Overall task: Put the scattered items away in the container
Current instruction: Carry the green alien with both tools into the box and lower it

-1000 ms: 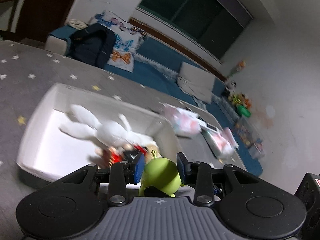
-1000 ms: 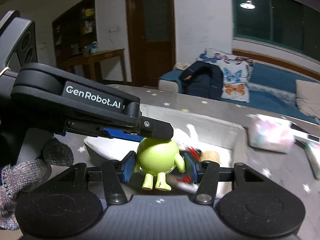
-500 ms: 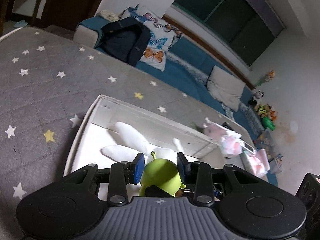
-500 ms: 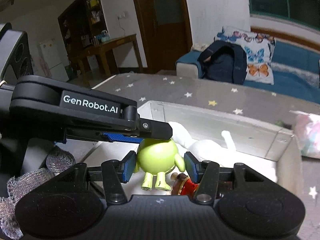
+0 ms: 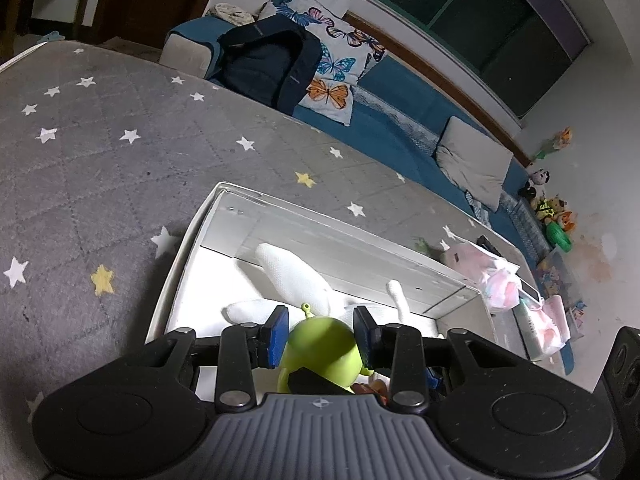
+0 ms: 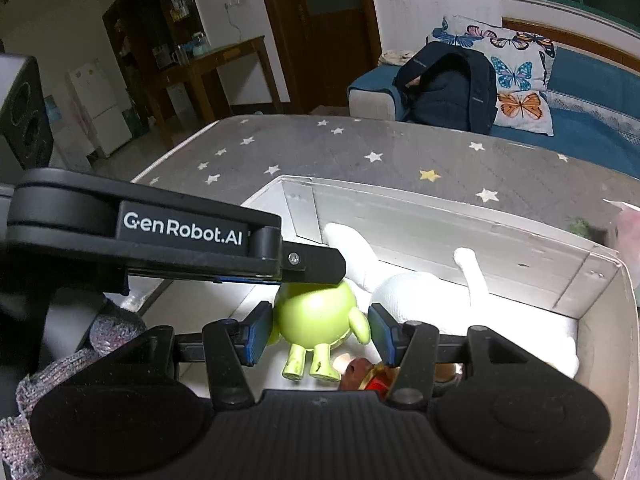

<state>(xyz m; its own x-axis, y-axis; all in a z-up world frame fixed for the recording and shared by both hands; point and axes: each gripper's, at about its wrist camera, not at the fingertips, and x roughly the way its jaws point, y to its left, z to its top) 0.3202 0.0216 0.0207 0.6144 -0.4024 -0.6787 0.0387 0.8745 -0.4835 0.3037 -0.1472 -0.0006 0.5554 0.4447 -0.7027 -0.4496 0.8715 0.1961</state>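
We have the green toy [image 6: 316, 314] caught between both grippers at once and hanging over the near part of the white box [image 5: 188, 240], so the step in hand is the drop. The left gripper [image 5: 320, 330] has its blue pads on either side of the toy's round head, and in the right wrist view its finger lies across the top of the toy. The right gripper [image 6: 318, 330] brackets the body from the sides, its left pad against the toy and its right pad at the little arm; whether that side presses we cannot tell for sure. The box sits on the grey starred bed [image 5: 100, 152], and already holds a white plush [image 6: 404, 292] toward the far wall and a small red-and-brown figure [image 6: 366, 374] at the near edge. Pink packets [image 5: 500, 280] lie outside, right of the box. Next, we judge, both grippers should let go together above bare floor left of the figure, then go for the packets.
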